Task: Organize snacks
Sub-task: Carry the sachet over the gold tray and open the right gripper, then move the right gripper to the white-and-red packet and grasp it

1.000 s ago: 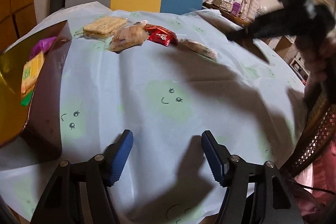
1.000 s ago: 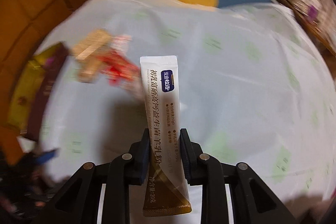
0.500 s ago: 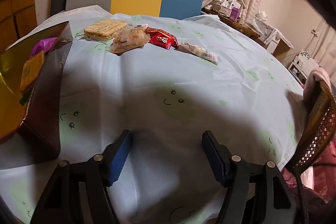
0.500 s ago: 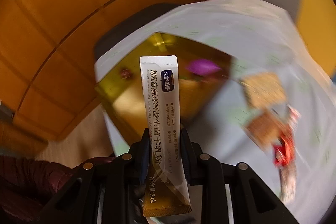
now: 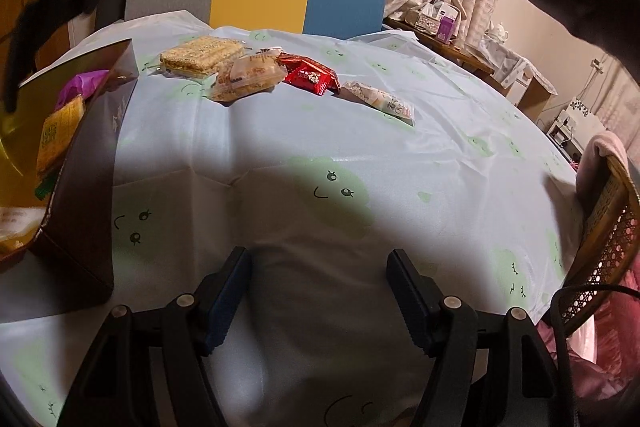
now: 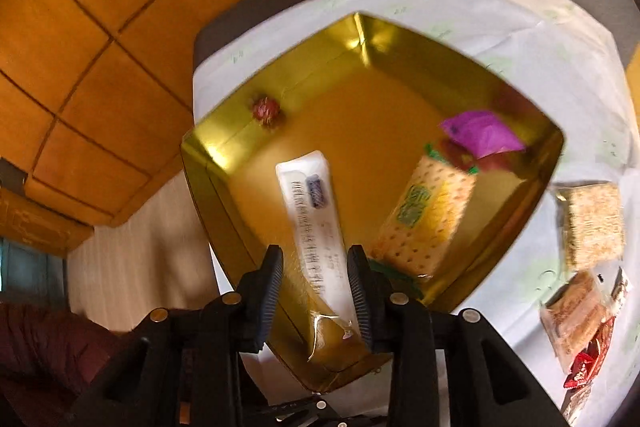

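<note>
My right gripper (image 6: 316,291) has its jaws spread above the gold box (image 6: 548,163), the white sachet (image 6: 316,227) lying loose between them inside it, so I judge this drop done and next reach right for the table's snacks (image 5: 240,75), while my left gripper (image 5: 318,291) gapes empty.

The stick sachet (image 6: 316,227) lies in the box (image 6: 224,163), left of the cracker pack (image 6: 424,215).

One gold box (image 6: 552,147) holds four snacks; four more packets lie on the tablecloth (image 5: 440,155).
</note>
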`<state>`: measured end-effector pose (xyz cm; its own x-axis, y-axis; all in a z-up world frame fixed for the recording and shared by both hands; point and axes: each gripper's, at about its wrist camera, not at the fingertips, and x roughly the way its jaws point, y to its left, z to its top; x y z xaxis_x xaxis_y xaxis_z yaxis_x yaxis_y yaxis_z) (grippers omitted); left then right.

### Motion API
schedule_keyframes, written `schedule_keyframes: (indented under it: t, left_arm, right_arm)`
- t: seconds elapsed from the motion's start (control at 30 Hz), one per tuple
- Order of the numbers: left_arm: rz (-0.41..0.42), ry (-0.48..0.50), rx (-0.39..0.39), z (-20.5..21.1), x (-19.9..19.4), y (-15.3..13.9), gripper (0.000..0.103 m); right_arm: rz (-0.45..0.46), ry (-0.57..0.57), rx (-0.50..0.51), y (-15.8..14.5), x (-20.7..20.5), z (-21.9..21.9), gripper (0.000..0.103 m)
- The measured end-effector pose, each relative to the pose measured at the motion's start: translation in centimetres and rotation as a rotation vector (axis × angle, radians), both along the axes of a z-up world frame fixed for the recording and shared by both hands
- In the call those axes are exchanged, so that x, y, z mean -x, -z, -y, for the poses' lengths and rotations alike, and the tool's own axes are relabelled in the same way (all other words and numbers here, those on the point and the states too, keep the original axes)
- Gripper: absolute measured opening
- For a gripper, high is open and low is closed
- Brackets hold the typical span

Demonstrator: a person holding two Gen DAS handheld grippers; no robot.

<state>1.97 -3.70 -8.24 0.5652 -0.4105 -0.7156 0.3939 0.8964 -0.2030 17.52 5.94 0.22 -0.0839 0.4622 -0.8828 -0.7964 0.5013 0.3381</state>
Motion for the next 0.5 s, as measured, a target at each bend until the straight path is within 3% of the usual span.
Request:
schedule_keyframes:
  t: [0.17, 0.5]
  left_arm:
    - [0.000, 0.000, -0.001, 0.0, 0.0, 0.0, 0.071]
    - [0.001, -0.005, -0.003, 0.0, -0.1, 0.0, 0.072]
  right_arm:
    - [0.022, 0.073, -0.027, -1.1, -0.6, 3.7, 0.033]
    - [0.046, 0.403, -0.003, -1.0, -2.1, 18.8, 0.034]
